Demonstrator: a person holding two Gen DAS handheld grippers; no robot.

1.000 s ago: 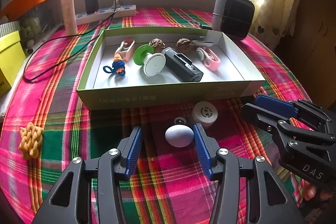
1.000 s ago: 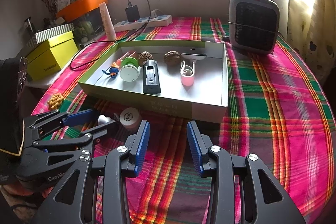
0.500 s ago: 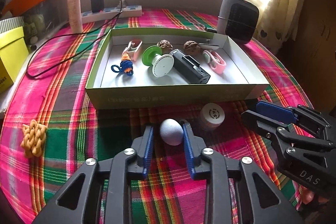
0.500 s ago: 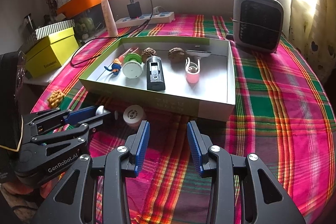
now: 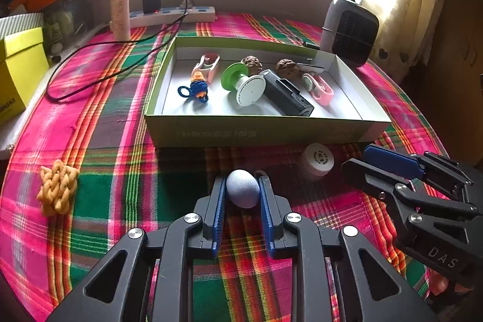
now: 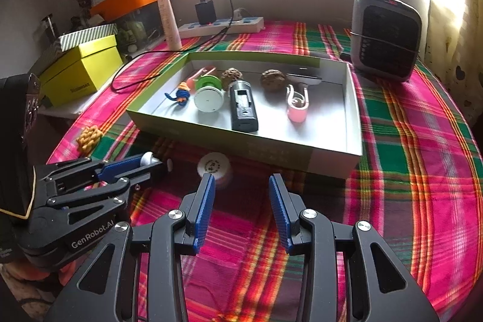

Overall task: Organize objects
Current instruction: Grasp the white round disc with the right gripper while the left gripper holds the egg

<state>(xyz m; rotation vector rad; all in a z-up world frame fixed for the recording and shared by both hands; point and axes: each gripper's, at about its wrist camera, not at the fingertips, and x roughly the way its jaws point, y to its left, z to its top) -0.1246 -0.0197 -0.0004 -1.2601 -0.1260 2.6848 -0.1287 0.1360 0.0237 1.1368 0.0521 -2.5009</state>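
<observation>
Two tongs: left (image 5: 242, 191), marked GenRobot.AI, pinches a pale egg (image 5: 242, 192); right (image 6: 241, 186), marked DAS, gapes empty.

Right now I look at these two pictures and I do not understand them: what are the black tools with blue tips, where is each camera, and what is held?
They are two hand-held grippers; a person carries one in each hand. Each picture comes from a camera on one gripper, looking along its fingers. The left gripper has just closed on a pale blue egg-shaped object and holds it. The right gripper stands open, empty. On the plaid tablecloth lie a green cardboard box holding small items, a small white round container and a yellow woven knot.
</observation>
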